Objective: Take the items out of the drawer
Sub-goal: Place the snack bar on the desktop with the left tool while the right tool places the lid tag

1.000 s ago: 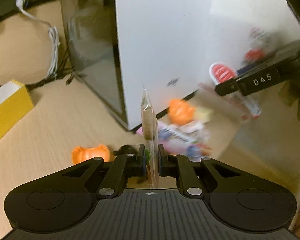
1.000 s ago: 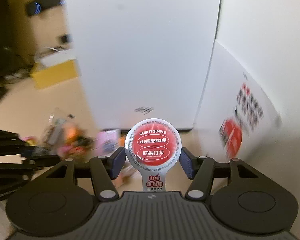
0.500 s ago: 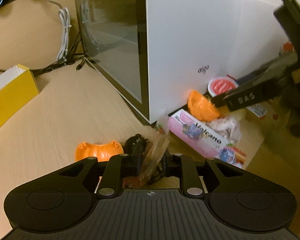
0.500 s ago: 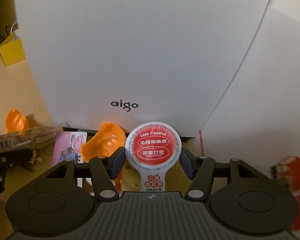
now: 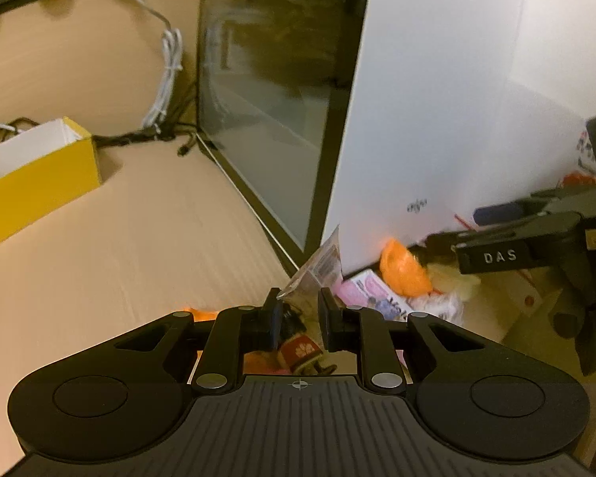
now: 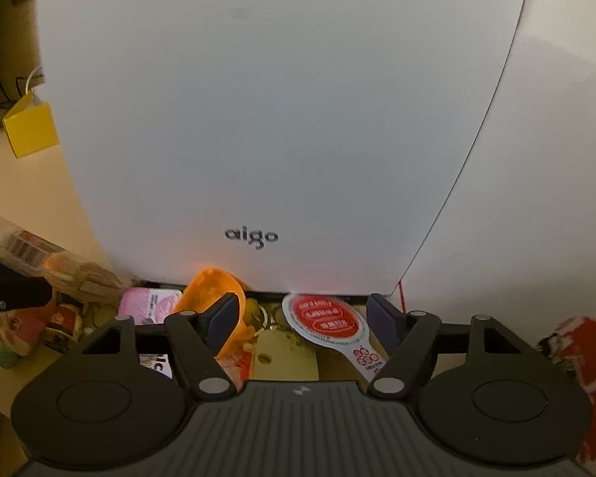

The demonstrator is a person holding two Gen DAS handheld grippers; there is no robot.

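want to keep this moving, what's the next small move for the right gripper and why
Probably lift the right gripper straight up and back, clear of the pile. Its jaws are opening, and the red round-topped snack packet lies flat between them with gaps on both sides, resting against the base of the white aigo case. Nothing seems left to hold, and pulling back avoids nudging the orange piece beside it.

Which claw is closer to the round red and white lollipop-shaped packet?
Right. The round red and white packet lies between the opening right claw fingers. The left claw sits off beside it, over a clear snack wrapper.
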